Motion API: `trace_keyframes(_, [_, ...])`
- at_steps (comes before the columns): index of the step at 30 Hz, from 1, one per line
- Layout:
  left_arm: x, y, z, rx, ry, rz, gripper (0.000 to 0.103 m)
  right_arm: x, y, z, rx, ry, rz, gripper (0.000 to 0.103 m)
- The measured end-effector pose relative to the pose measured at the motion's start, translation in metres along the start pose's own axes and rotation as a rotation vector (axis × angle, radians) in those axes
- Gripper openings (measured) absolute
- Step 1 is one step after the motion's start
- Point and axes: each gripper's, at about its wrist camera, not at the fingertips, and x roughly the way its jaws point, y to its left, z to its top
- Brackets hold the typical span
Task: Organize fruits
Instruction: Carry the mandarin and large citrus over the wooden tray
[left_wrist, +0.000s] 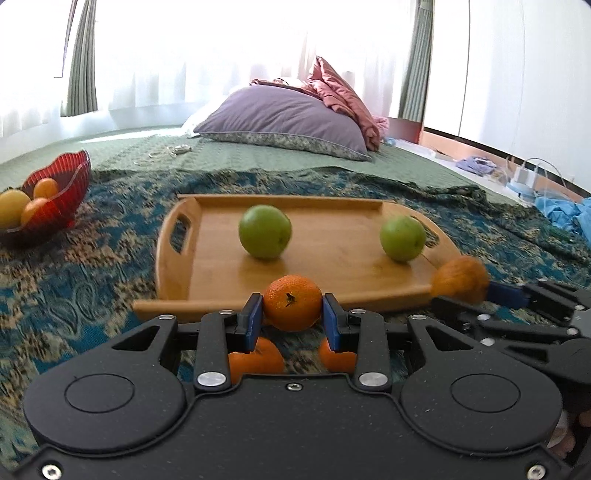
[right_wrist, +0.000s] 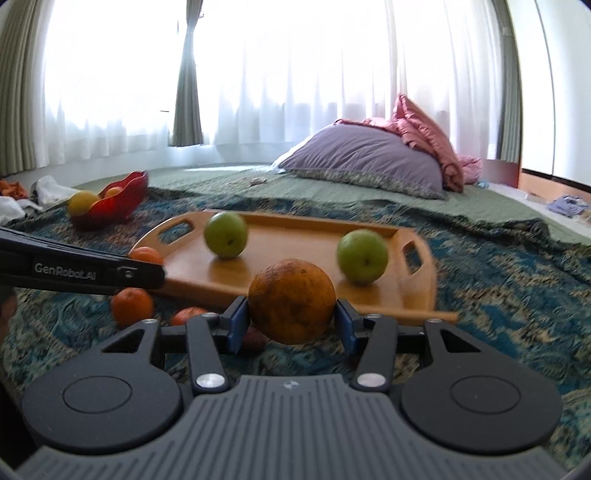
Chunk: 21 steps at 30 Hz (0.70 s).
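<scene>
My left gripper (left_wrist: 292, 308) is shut on a small mandarin (left_wrist: 291, 304), held just above the patterned blanket before the wooden tray (left_wrist: 332, 273). My right gripper (right_wrist: 291, 319) is shut on a large dull orange (right_wrist: 291, 301); it also shows in the left wrist view (left_wrist: 460, 280). Two green apples (left_wrist: 265, 231) (left_wrist: 402, 238) lie on the tray (right_wrist: 280, 273). Two loose mandarins (left_wrist: 255, 360) (left_wrist: 337, 356) lie under my left gripper. The red glass bowl (left_wrist: 59, 201) at the left holds several oranges.
A purple pillow (left_wrist: 284, 118) and a pink quilt (left_wrist: 343, 96) lie behind the tray. Clutter and blue cloth (left_wrist: 565, 214) sit at the right edge. Loose mandarins (right_wrist: 132, 306) lie left of my right gripper. White cloths (right_wrist: 44, 192) lie far left.
</scene>
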Motion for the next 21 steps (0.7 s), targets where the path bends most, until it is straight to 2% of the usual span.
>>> trace_keyframes(8, [0.018,0.007,0.039,0.018,-0.029,0.02,0.032,0.019,-0.02,0.032,0.04,0.015,-0.05,0.054])
trace_keyframes(21, [0.078,0.024,0.105,-0.024,0.03,0.039,0.032,0.075,-0.06,0.087,0.125,0.098,-0.101,0.053])
